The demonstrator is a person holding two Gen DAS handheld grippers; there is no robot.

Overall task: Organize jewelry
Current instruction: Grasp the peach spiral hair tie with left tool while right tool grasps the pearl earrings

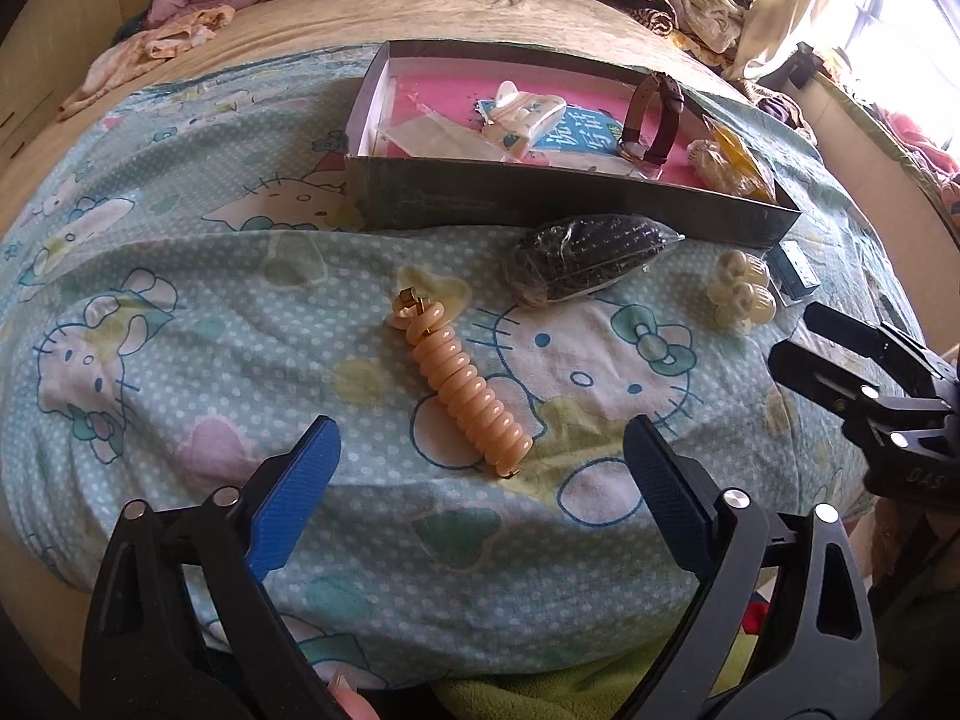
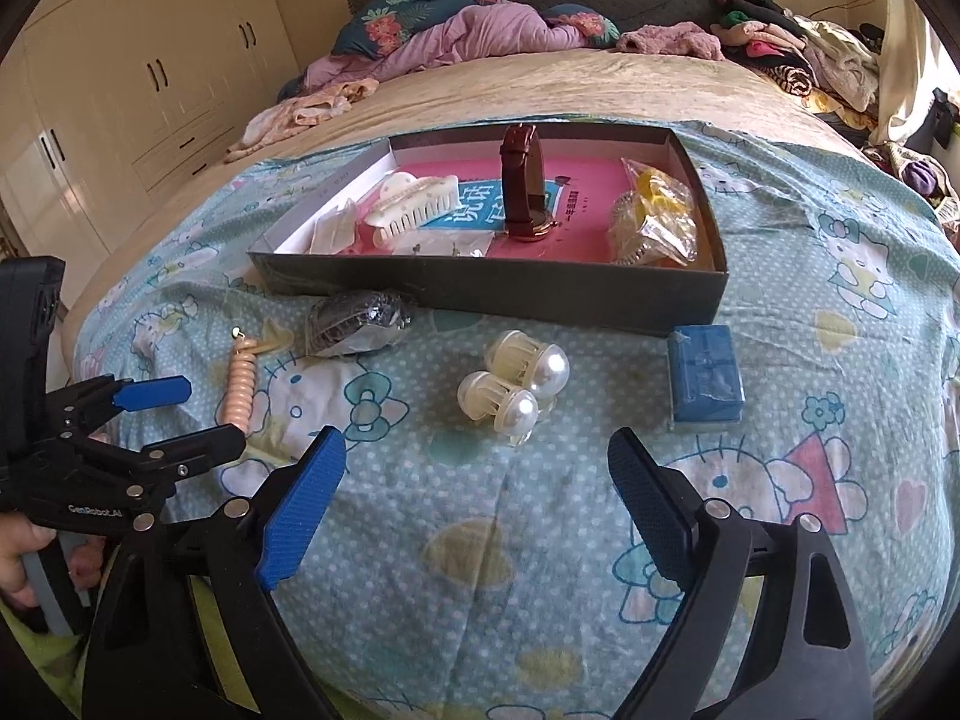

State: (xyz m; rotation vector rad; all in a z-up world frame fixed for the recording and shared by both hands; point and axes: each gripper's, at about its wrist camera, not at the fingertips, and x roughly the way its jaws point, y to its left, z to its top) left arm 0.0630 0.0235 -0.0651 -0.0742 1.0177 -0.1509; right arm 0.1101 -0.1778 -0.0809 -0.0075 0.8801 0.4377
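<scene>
A peach bead bracelet point(image 1: 462, 384) lies stretched out on the cartoon-cat bedsheet. My left gripper point(image 1: 483, 427) hovers over its near end, open, with the blue pads either side and not touching it. Two pearl hair clips point(image 2: 516, 384) lie just beyond my right gripper point(image 2: 479, 433), which is open and holds nothing. A bag of black beads point(image 1: 588, 258) rests against the dark open box point(image 2: 480, 294). Inside the box are a brown-strap watch point(image 2: 525, 186), a white hair claw point(image 2: 414, 204) and a bag of yellow items point(image 2: 657, 216).
A small blue box point(image 2: 705, 375) sits right of the pearl clips, near the open box's corner. Crumpled clothes and bedding point(image 2: 468, 30) pile up at the bed's far end. Cream wardrobe doors point(image 2: 120, 90) stand to the left, and a bright window is on the right.
</scene>
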